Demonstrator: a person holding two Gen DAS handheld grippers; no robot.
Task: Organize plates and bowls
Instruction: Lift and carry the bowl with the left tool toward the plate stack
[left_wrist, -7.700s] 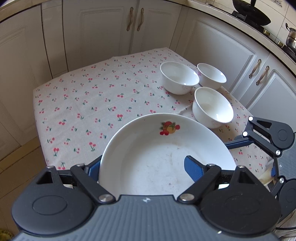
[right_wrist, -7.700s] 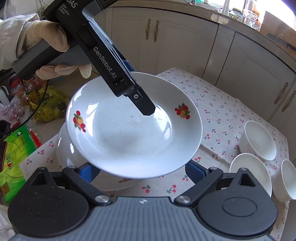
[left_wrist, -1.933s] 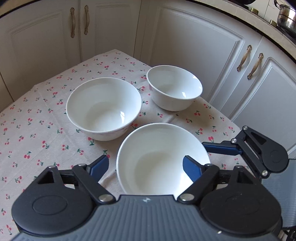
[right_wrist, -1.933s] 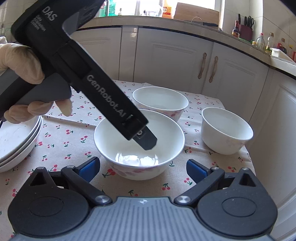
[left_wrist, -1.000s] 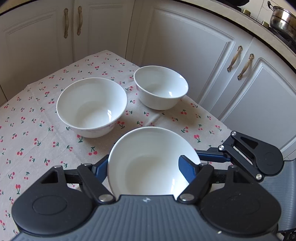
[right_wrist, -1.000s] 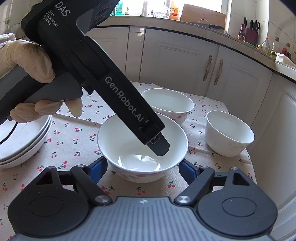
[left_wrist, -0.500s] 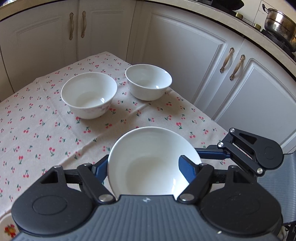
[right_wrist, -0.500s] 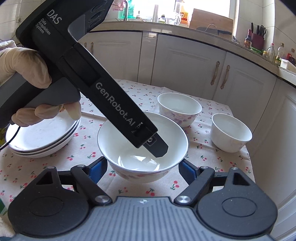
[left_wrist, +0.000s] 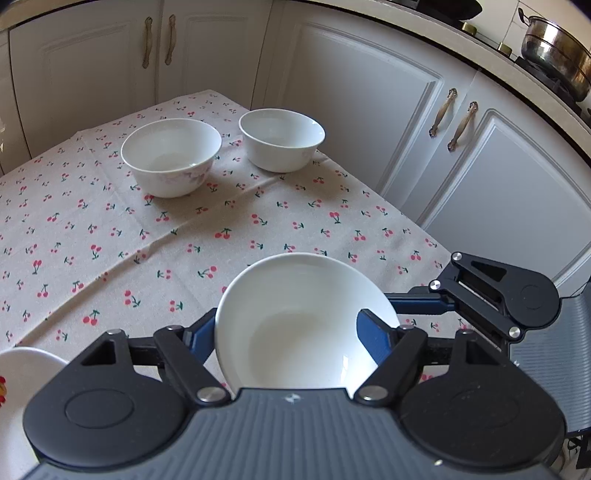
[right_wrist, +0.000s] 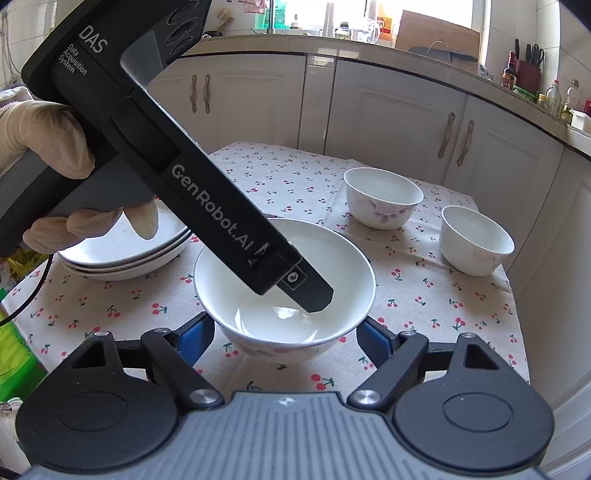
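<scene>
Lifted and pulled back: the near bowl (left_wrist: 295, 325) was resting beside the other two on the desk (left_wrist: 110, 229) about two seconds ago; now it is up off the cherry cloth and well apart from them, carried toward the plate side.

Left gripper (left_wrist: 291, 332): jaws clamped on the bowl's near wall, one blue pad inside the rim, the other outside. Right wrist view confirms it, with the left tool's finger reaching down into the bowl (right_wrist: 284, 284).

Right gripper (right_wrist: 284, 338): jaws apart, one pad on each side of the bowl's base, and I can't tell if either touches. Reads as a guard, not a grip; the load looks to be on the left.

Remaining bowls: floral bowl (left_wrist: 171, 157) and plain bowl (left_wrist: 281, 138) are upright, just beside each other at the far corner of the desk, not nested.

Plate stack (right_wrist: 122, 254) sits at the left edge of the desk, partly hidden behind the gloved hand (right_wrist: 48, 155). It looks like three plates, so I'd judge the plate half done.

My read: the bowl half has only started. One bowl is in the air and two are untouched, so they still need nesting or grouping. A one-wall pinch on glazed ceramic could slip or tip, so keep it level and set it down gently.
</scene>
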